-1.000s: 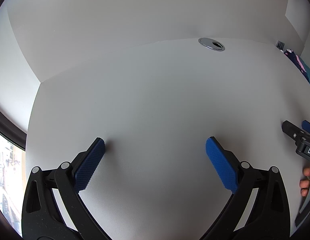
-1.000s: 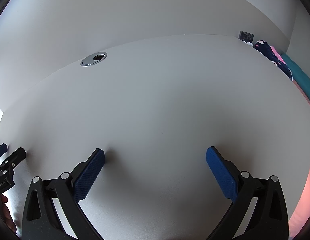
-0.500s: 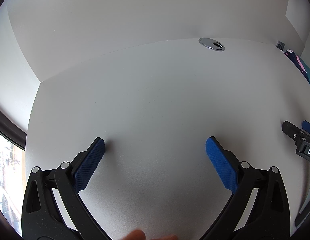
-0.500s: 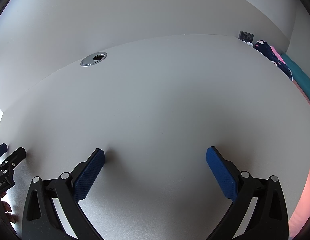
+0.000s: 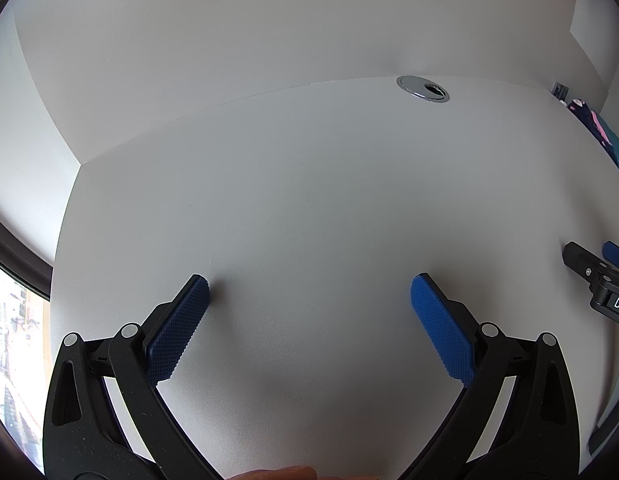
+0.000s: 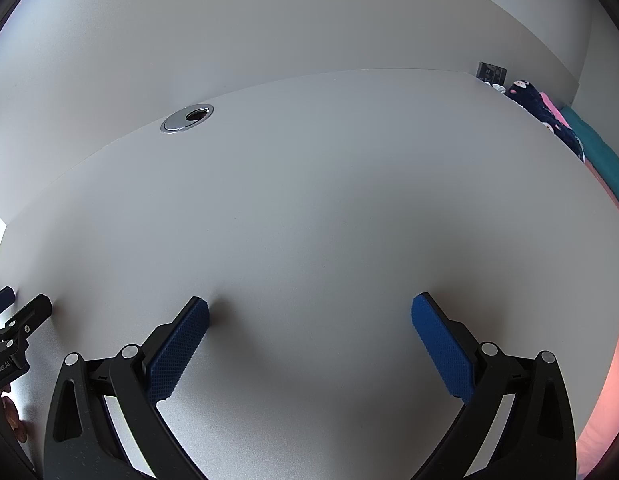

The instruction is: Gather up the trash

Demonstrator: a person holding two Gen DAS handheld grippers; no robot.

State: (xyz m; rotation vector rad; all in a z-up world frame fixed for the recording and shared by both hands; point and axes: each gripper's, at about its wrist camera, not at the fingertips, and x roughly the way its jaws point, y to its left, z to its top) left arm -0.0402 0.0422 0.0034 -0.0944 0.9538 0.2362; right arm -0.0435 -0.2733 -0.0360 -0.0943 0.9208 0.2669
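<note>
On the desk (image 5: 309, 200), both tongs (image 5: 309, 292) (image 6: 309, 312) gape wide, empty.

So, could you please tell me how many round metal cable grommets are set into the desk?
1. The cable grommet sits near the desk's back edge, by the wall, ahead of both open grippers. Any others outside these views would be hidden.

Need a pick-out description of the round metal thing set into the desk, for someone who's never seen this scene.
Start at the white desk and follow it to its far edge by the wall. There, left of centre in the right wrist view, a silver round grommet sits flush in the top, with a dark opening on one side. It is the only metal fitting on the desk.
</note>
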